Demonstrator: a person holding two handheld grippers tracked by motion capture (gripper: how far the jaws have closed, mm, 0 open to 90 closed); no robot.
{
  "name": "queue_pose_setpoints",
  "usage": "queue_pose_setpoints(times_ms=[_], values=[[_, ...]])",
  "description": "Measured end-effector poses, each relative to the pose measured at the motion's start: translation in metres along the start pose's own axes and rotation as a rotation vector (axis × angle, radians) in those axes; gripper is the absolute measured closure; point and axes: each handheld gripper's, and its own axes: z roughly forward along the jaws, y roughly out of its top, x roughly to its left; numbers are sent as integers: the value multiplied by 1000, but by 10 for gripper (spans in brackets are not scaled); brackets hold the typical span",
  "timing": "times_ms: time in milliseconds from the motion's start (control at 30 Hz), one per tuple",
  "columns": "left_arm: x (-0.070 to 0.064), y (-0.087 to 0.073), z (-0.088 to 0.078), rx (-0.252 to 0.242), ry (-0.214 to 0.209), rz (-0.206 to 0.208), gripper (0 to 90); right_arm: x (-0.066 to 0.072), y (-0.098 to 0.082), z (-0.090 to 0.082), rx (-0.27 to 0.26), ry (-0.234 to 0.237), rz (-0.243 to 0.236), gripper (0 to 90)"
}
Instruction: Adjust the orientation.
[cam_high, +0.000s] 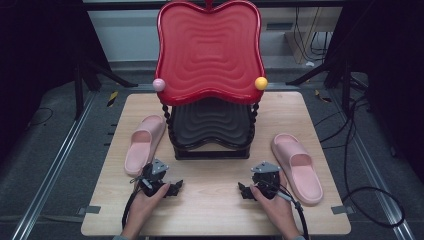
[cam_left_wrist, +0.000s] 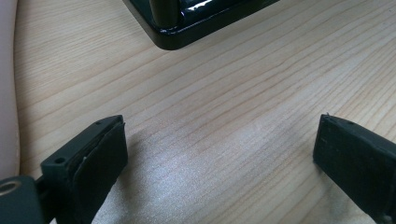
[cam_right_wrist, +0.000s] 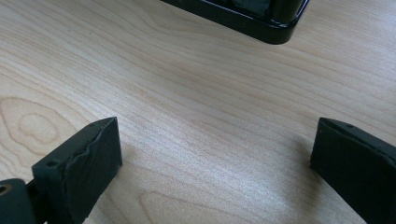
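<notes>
pink slippers (cam_high: 144, 144) (cam_high: 299, 167) flank both wide-open, empty hand-held grippers (cam_high: 175, 187) (cam_high: 243, 190).

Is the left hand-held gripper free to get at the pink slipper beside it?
Probably yes. The left hand-held gripper rests open on the table, and the pink slipper lies just beyond it with bare wood between; the black stand sits off to the side.

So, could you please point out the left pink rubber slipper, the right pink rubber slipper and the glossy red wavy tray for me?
Left pink rubber slipper (cam_high: 141, 146): high view, its strap.
Right pink rubber slipper (cam_high: 299, 167): high view, its strap.
Glossy red wavy tray (cam_high: 210, 52): high view, its rippled middle.
</notes>
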Motion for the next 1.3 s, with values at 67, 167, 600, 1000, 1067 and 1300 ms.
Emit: queue_pose_setpoints(times_ms=[67,167,600,1000,1067,1300], values=[[1,0,0,4,-4,3,24,0,0,0,0,0,0,23],[5,4,-5,22,-23,0,53,0,0,0,0,4,-3,21],[58,32,-58,92,9,-6,77,0,-1,-1,0,9,-10,22],[127,45,-83,127,141,-30,262,0,-1,-1,1,8,-10,21],[137,47,-80,127,138,-47,325,0,-1,-1,1,9,-8,22],[168,56,-56,163,145,-92,472,0,-1,-1,1,9,-10,21]])
